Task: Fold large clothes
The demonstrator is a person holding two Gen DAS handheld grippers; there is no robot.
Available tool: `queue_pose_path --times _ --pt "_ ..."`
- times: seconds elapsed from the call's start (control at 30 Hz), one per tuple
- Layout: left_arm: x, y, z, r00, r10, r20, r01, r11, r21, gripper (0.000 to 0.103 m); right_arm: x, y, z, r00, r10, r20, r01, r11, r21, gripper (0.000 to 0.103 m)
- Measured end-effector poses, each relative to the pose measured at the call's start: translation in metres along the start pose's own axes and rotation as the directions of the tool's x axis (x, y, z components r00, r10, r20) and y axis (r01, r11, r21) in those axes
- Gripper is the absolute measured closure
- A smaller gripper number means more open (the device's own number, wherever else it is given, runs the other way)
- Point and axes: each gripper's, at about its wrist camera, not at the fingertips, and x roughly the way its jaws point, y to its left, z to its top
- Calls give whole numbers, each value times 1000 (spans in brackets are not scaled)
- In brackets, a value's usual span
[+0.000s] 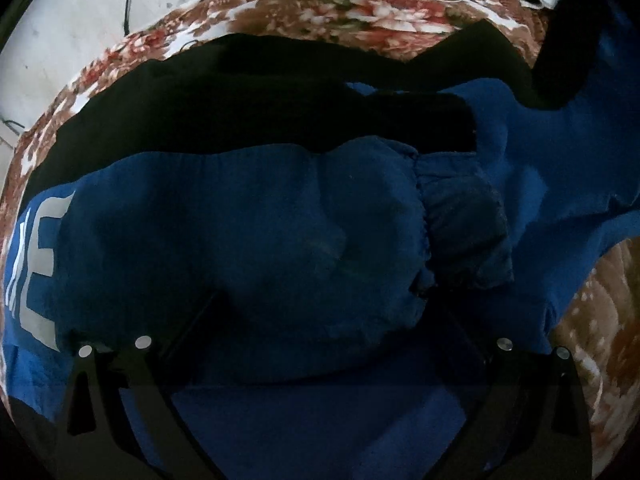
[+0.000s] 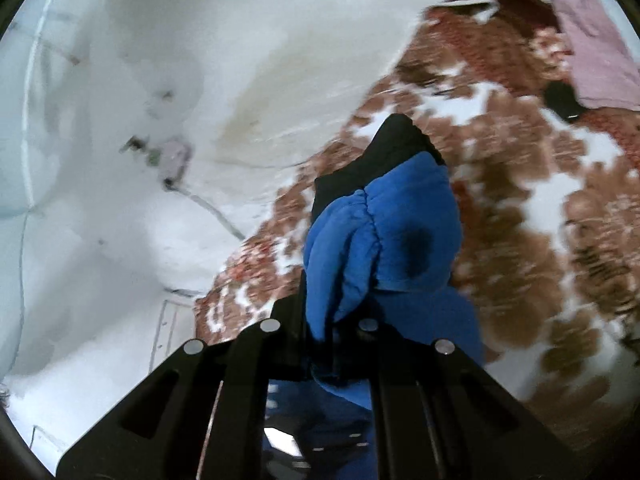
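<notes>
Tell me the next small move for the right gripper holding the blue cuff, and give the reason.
Probably carry the sleeve cuff across and lay it on the garment's body. The right gripper is shut on the blue and black garment and holds that cuff lifted above the floral bedspread, while the left gripper hangs open over the other sleeve, already folded onto the body.

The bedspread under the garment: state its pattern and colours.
The bedspread is a brown-and-red floral print on white, clearest in the right wrist view.
</notes>
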Motion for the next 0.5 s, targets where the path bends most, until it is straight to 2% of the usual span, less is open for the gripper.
queue_pose_path --times 0.2,0.37,0.5 --pt "3 -1 -1 1000 -7 23 7 1000 11 4 55 83 -37 992 69 -105 -78 993 -85 95" --pt "2 -2 -2 1000 -19 19 18 999 37 4 102 160 -72 979 96 -179 -134 967 -216 95" --pt "2 1 2 999 -43 -9 44 997 60 4 148 196 -101 965 110 -240 -166 960 -225 95"
